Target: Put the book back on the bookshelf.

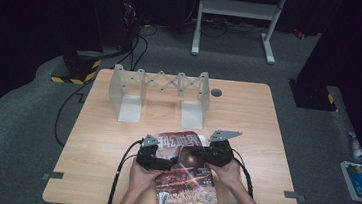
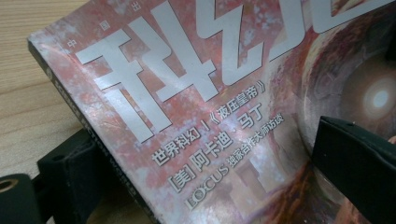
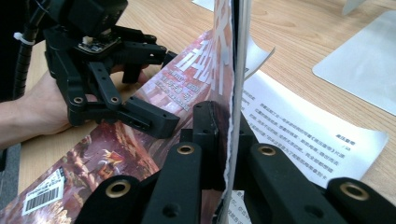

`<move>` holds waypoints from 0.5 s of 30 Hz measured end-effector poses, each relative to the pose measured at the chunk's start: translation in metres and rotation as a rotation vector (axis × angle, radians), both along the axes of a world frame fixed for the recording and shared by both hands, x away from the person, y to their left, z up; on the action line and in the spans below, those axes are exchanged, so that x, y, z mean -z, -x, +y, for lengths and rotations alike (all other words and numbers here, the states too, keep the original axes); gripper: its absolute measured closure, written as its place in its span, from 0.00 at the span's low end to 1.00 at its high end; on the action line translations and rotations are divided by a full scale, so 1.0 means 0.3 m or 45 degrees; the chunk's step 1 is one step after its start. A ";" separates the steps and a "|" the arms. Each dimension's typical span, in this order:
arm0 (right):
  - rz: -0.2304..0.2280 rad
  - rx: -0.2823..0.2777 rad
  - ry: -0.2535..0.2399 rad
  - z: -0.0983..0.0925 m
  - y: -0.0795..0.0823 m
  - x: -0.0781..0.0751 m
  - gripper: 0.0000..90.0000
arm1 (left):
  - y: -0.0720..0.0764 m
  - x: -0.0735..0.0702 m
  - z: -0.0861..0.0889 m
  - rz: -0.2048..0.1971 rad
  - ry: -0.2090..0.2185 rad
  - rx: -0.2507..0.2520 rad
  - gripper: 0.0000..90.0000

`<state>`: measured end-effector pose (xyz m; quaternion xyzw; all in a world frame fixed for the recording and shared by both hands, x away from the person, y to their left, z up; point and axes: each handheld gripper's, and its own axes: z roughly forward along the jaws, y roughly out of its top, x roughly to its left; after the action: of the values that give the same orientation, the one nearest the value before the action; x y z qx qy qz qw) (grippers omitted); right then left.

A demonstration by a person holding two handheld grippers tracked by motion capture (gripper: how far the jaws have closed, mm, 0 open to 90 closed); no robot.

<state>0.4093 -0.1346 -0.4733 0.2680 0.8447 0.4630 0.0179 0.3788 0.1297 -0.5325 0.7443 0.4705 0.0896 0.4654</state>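
The magazine (image 1: 184, 175) lies at the near edge of the counter (image 1: 105, 140), about the middle. The left tool (image 1: 163, 161) has its jaws standing wide on both sides of the magazine's spine edge; I cannot tell if they press it. The right tool (image 1: 199, 156) is closed tight on the lifted cover (image 3: 229, 70), which stands upright between its jaws. A white page (image 3: 299, 130) is open beneath. A grey folding rack (image 1: 160, 92) stands near the far edge.

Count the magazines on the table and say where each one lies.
1. The magazine lies at the table's near edge, between the left gripper and the right gripper, which pinches some of its pages upright. None seems hidden.
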 end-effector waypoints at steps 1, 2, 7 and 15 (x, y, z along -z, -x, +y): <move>-0.002 0.002 0.003 0.000 -0.001 0.001 0.96 | 0.001 0.000 0.001 0.002 0.004 -0.003 0.07; -0.006 0.003 0.006 0.000 -0.003 0.003 0.96 | 0.003 -0.001 0.002 0.005 0.004 -0.007 0.08; -0.005 0.022 0.023 0.002 -0.013 0.017 0.96 | 0.006 -0.002 0.009 0.001 0.001 -0.007 0.16; -0.004 0.050 0.085 0.010 -0.022 0.041 0.95 | 0.011 -0.002 0.011 -0.009 -0.011 -0.022 0.32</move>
<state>0.4160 -0.1315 -0.4857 0.2829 0.8543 0.4345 0.0372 0.3756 0.1331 -0.5318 0.7420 0.4747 0.0984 0.4630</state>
